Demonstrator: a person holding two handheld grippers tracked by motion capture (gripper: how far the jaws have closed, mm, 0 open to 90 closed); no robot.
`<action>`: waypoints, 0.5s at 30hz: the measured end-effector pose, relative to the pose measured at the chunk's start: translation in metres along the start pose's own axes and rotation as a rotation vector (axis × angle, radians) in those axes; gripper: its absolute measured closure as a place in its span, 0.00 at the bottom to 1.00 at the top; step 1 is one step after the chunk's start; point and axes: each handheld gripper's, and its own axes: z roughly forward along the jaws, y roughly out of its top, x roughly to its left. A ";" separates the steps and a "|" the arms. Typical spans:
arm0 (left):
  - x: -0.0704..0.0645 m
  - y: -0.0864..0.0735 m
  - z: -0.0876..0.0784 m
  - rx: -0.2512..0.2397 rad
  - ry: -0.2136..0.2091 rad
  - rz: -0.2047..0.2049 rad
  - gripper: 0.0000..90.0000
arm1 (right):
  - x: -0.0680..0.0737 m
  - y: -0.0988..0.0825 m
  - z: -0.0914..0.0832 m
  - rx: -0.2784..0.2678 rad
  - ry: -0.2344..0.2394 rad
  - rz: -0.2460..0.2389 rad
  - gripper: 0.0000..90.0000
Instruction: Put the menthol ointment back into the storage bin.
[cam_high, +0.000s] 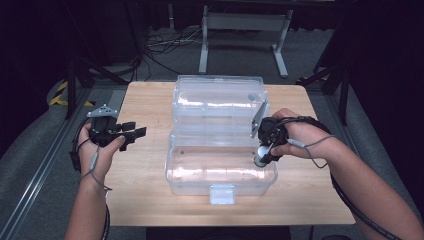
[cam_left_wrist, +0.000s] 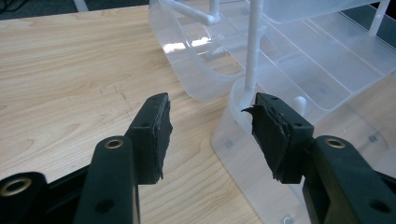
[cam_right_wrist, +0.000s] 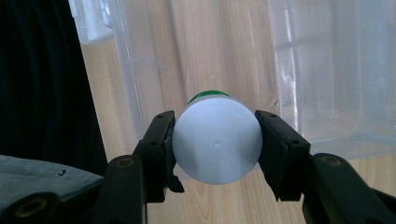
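A clear plastic toolbox lies open in the middle of the wooden table, its tray section raised behind the front tub. My right gripper points down over the tub's right end. It is shut on a round can with a silver end and a green body. In the right gripper view the can sits pressed between both pads of the right gripper, with the box wall beyond. My left gripper hovers left of the box, open and holding nothing. From the left gripper the box corner is close ahead.
Bare tabletop stretches left of the box. A latch tab sticks out at the box's front. Behind the table stand a metal frame and loose floor cables. A grey sleeve shows at lower left in the right gripper view.
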 end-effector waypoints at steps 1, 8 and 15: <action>0.000 0.000 0.000 -0.001 -0.001 -0.002 0.53 | 0.000 0.001 0.002 0.009 0.003 -0.001 0.56; 0.001 -0.001 -0.001 -0.001 0.002 -0.003 0.53 | 0.001 0.007 0.021 0.040 0.018 -0.027 0.56; 0.002 -0.001 -0.001 -0.001 0.001 -0.005 0.53 | 0.001 0.009 0.041 0.065 0.038 -0.041 0.56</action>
